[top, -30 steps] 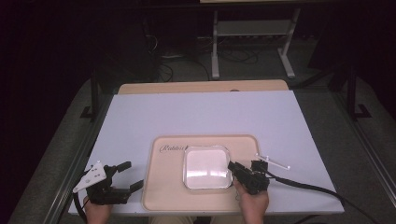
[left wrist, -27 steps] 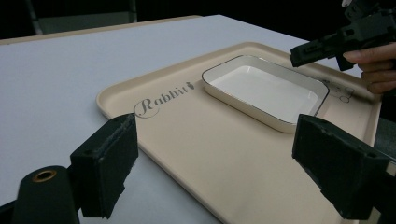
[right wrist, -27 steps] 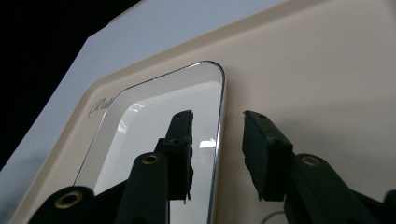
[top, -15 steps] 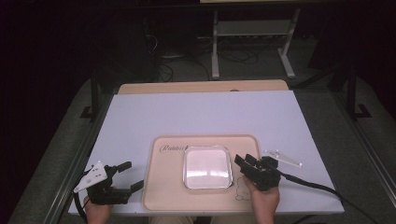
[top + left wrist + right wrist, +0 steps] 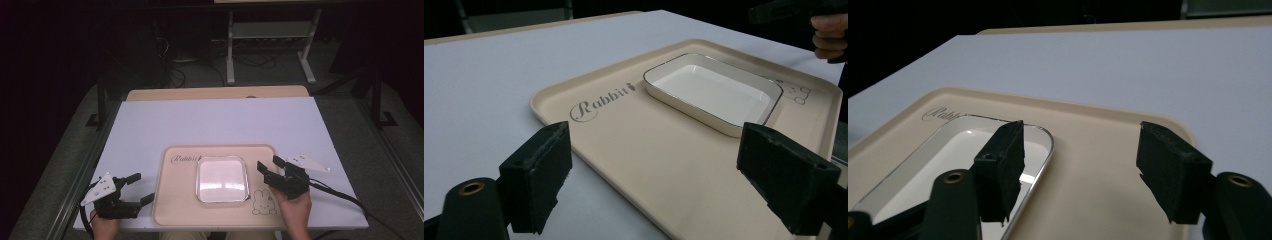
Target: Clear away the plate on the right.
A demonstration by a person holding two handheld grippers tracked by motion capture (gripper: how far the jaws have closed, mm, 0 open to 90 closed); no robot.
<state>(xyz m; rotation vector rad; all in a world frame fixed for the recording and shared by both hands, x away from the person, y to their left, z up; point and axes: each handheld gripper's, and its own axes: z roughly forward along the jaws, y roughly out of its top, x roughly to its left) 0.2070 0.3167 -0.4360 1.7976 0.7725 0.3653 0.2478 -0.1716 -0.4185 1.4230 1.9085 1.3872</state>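
A white-topped table stands in a dim room, its far edge showing a strip of pale wood. Grey carpet covers the floor on both sides. Beyond the table a light metal stand rests on 2 splayed feet, with dark cables lying on the floor near it. The far background is in near-black shadow

Overhead cam looks down over my tabletop; both my claw cams sit low and close, sharing the tray.
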